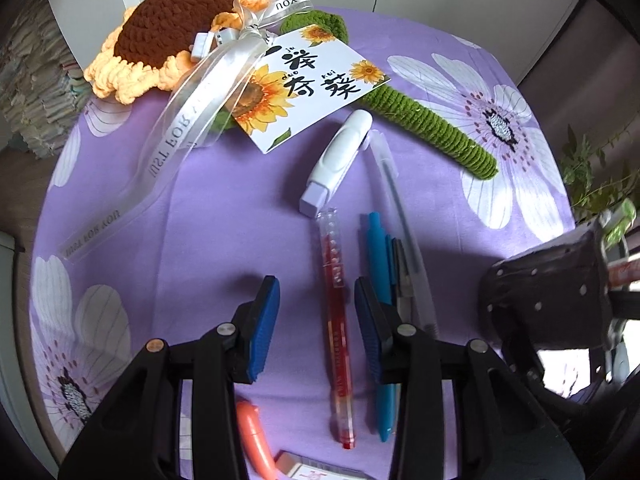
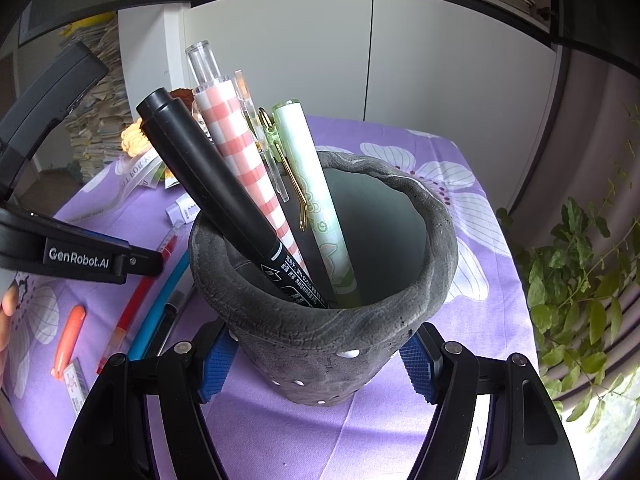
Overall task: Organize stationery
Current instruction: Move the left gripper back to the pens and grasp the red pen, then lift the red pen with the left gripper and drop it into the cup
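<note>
Left gripper (image 1: pixel 317 322) points down over the purple flowered cloth (image 1: pixel 224 216), jaws apart with the red pen (image 1: pixel 335 312) lying on the cloth between the pads, neither pad touching it. Blue pen (image 1: pixel 378 264) and clear pen (image 1: pixel 394 196) just right of it, white correction tape (image 1: pixel 340 160) farther off, orange pen (image 1: pixel 252 432) near left. Right gripper (image 2: pixel 318 364) clamps the dark grey pen pot (image 2: pixel 320 336) on both sides, near right of the loose pens. In the pot: black marker (image 2: pixel 216 184), pink checked pen (image 2: pixel 240 148), pale green pen (image 2: pixel 320 200)
</note>
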Demonstrator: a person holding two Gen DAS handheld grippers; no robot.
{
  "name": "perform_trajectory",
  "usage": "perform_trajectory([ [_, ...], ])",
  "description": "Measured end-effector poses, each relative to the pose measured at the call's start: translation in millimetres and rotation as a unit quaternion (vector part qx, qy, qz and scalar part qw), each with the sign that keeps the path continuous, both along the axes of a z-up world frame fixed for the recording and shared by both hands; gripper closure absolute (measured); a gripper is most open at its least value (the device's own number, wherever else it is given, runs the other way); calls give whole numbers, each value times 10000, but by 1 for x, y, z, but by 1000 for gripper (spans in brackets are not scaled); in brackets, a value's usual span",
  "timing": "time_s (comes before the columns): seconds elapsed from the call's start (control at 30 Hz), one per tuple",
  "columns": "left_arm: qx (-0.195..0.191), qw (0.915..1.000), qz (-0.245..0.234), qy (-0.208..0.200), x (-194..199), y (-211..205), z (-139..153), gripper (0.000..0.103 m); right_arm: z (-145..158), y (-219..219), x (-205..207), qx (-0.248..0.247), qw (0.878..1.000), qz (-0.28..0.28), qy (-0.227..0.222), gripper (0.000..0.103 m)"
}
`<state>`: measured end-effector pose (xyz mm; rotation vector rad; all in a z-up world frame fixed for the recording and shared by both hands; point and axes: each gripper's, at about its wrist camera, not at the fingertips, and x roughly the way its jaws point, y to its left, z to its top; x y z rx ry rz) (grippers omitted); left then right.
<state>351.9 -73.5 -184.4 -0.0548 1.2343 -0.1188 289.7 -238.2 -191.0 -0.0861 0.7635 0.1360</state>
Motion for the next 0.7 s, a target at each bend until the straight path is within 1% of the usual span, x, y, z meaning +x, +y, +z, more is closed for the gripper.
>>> perform_trajectory([
  [0.07,-13,10000,93,-25,6,-2,0,67,0,0,0,0,10000,1,1,30],
  [0.1,-5,9999,129,-37,9,-3,0,69,0,0,0,1,10000,1,1,30],
  [0.17,34,9998,185,-28,14,-6,-1,77,0,0,0,0,10000,1,1,30],
  [0.2,32,9998,203,1,16,-6,-3,85,0,0,0,1,10000,1,1,30],
  [0.23,37,9998,220,13,18,-7,-3,87,0,0,0,1,10000,1,1,30],
  [0.27,74,9997,224,-42,19,-8,-2,87,0,0,0,0,10000,1,1,30],
  [0.37,77,9997,224,-18,24,-13,-3,88,-1,0,1,2,10000,2,9,30],
  [0.47,194,9996,170,-59,29,-20,-5,88,-1,0,1,1,10000,2,11,30],
  [0.5,224,9996,154,-70,29,-21,-5,90,-1,0,1,1,10000,2,10,30],
  [0.53,234,9996,129,-67,28,-22,-6,94,-1,0,1,2,10000,1,11,30],
  [0.63,164,9998,106,-70,24,-20,-3,94,-1,0,1,0,10000,2,13,30],
  [0.7,111,9998,78,-169,13,-14,7,94,-1,0,1,1,10000,1,10,30],
])
